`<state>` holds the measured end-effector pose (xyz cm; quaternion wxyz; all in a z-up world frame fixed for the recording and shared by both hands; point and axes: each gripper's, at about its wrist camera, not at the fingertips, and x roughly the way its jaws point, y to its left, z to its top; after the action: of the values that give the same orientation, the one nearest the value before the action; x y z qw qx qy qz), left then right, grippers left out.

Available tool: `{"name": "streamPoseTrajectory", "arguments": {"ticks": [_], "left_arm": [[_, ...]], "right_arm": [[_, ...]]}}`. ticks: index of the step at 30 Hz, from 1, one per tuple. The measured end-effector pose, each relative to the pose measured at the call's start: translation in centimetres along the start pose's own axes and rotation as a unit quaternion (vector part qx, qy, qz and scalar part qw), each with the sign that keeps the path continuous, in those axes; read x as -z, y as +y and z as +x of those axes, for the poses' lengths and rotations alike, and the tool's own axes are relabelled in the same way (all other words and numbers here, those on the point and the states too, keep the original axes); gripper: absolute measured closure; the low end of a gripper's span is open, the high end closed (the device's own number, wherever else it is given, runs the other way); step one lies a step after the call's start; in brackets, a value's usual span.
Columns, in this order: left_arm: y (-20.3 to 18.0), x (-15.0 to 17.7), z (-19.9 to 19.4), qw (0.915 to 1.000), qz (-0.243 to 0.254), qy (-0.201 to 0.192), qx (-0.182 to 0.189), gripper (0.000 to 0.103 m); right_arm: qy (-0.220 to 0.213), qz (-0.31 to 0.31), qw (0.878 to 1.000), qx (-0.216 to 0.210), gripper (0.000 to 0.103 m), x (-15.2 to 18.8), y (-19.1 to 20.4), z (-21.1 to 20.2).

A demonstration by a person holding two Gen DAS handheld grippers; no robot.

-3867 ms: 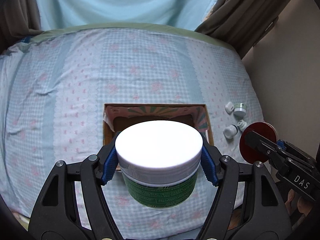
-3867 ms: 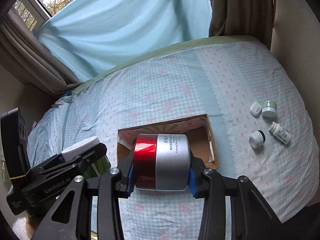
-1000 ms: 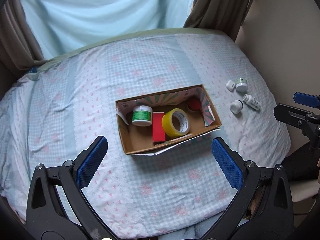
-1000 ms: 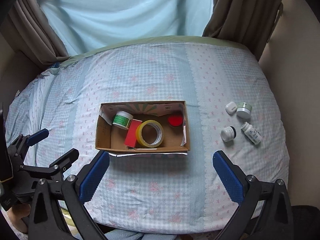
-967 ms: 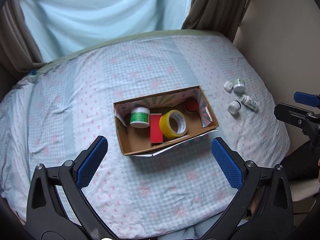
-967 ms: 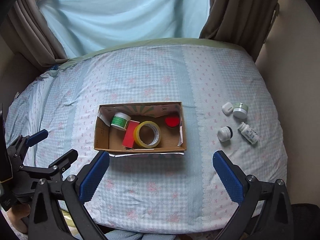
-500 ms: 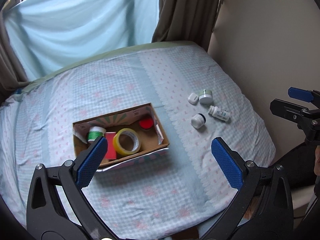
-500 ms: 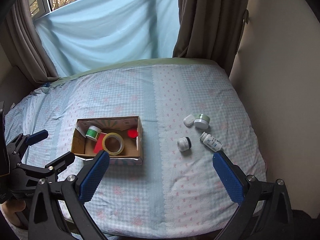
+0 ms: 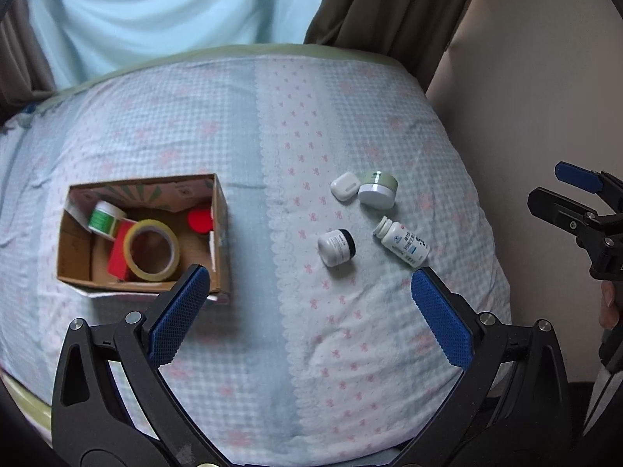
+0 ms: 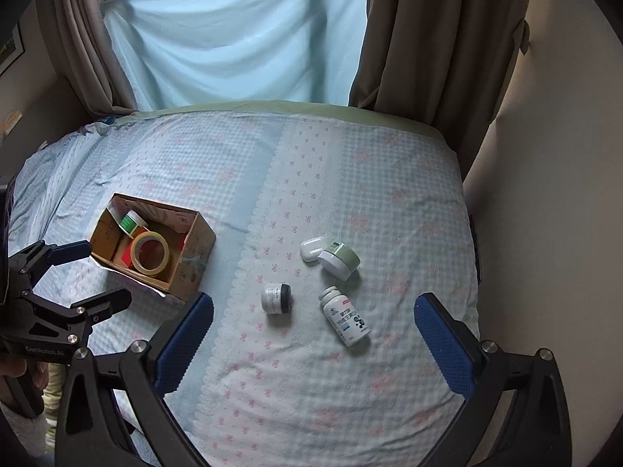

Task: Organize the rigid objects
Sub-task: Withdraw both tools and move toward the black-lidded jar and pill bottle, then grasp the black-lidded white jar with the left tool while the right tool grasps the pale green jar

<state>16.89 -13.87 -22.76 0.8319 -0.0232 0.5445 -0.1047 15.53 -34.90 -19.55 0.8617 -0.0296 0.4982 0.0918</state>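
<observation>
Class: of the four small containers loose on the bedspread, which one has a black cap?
The short white jar lying nearest the cardboard box; the other three show no black.

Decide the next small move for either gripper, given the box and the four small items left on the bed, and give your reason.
Probably lower the open right gripper onto the white pill bottle. It lies on its side nearest that gripper, apart from the black-capped jar, and the cardboard box still shows bare floor. The left gripper is open and empty too.
</observation>
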Motion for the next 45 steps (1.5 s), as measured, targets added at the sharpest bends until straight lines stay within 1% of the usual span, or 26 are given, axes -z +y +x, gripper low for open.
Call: {"name": "streamPoseTrajectory", "arguments": {"ticks": [3, 6, 11, 15, 19, 21, 22, 23, 24, 25, 28, 29, 30, 32, 33, 34, 35, 36, 37, 40, 45], "left_arm": [[-0.6, 0.1, 3.7, 0.9992, -0.034, 0.024, -0.001, 0.000], [-1.1, 0.2, 7.4, 0.9978, -0.054, 0.038, -0.011, 0.000], [-1.8, 0.3, 13.6, 0.9929, -0.096, 0.065, -0.027, 0.000], [-2.3, 0.7, 19.1, 0.9867, -0.134, 0.085, -0.037, 0.000], [-2.7, 1.4, 23.7, 0.9807, -0.165, 0.089, -0.056, 0.001], [-2.9, 1.7, 25.5, 0.9780, -0.177, 0.089, -0.065, 0.006], [-3.0, 1.8, 26.3, 0.9768, -0.184, 0.089, -0.064, 0.010], [-3.0, 1.9, 27.0, 0.9755, -0.190, 0.090, -0.064, 0.017], [-3.1, 2.1, 27.7, 0.9742, -0.196, 0.092, -0.065, 0.019], [-3.1, 2.2, 28.3, 0.9733, -0.200, 0.093, -0.066, 0.020], [-3.5, 2.3, 29.1, 0.9723, -0.203, 0.085, -0.080, 0.021], [-3.6, 2.3, 29.2, 0.9723, -0.203, 0.080, -0.084, 0.026], [-3.7, 2.3, 29.3, 0.9723, -0.203, 0.076, -0.087, 0.030], [-3.9, 2.2, 29.6, 0.9709, -0.203, 0.080, -0.098, 0.033], [-3.8, 2.1, 29.7, 0.9704, -0.206, 0.080, -0.099, 0.035], [-4.0, 1.9, 30.0, 0.9704, -0.207, 0.077, -0.097, 0.047], [-4.0, 1.9, 30.1, 0.9701, -0.206, 0.079, -0.101, 0.054], [-4.0, 1.9, 30.2, 0.9701, -0.207, 0.078, -0.099, 0.054], [-4.0, 1.7, 30.2, 0.9702, -0.209, 0.075, -0.097, 0.054], [-3.7, 1.9, 30.3, 0.9709, -0.210, 0.071, -0.090, 0.054], [-3.1, 2.0, 30.1, 0.9706, -0.219, 0.065, -0.074, 0.055]], "right_arm": [[0.003, -0.020, 1.000, -0.010, 0.000, -0.4, -2.0, 2.8], [0.006, -0.048, 0.999, -0.017, 0.000, -0.8, -3.4, 6.0], [0.025, -0.088, 0.995, -0.040, 0.000, -1.2, -5.0, 12.5], [0.045, -0.134, 0.988, -0.054, 0.000, -1.1, -5.5, 18.2], [0.060, -0.172, 0.980, -0.078, 0.001, -1.0, -5.9, 23.2], [0.067, -0.190, 0.976, -0.086, 0.004, -0.9, -6.0, 25.3], [0.071, -0.201, 0.973, -0.088, 0.006, -0.8, -5.9, 26.3], [0.074, -0.214, 0.970, -0.089, 0.007, -0.6, -5.8, 27.2], [0.077, -0.226, 0.967, -0.089, 0.010, -0.5, -5.5, 28.0], [0.080, -0.236, 0.964, -0.092, 0.014, -0.4, -5.4, 28.7], [0.086, -0.265, 0.955, -0.100, 0.021, 0.2, -4.6, 30.4], [0.084, -0.275, 0.952, -0.100, 0.023, 0.3, -4.4, 30.7], [0.082, -0.285, 0.950, -0.099, 0.027, 0.5, -4.3, 30.9], [0.079, -0.296, 0.946, -0.101, 0.030, 0.6, -4.0, 31.5], [0.078, -0.302, 0.945, -0.102, 0.035, 0.6, -3.9, 31.6], [0.078, -0.308, 0.943, -0.101, 0.042, 0.6, -3.8, 31.8], [0.081, -0.315, 0.940, -0.107, 0.046, 0.7, -3.6, 32.0], [0.084, -0.319, 0.936, -0.118, 0.057, 0.8, -3.4, 32.1], [0.084, -0.324, 0.935, -0.119, 0.062, 0.9, -3.2, 32.1], [0.082, -0.341, 0.930, -0.111, 0.062, 1.2, -2.7, 32.0], [0.086, -0.328, 0.934, -0.111, 0.062, 1.0, -2.9, 31.9]]}}
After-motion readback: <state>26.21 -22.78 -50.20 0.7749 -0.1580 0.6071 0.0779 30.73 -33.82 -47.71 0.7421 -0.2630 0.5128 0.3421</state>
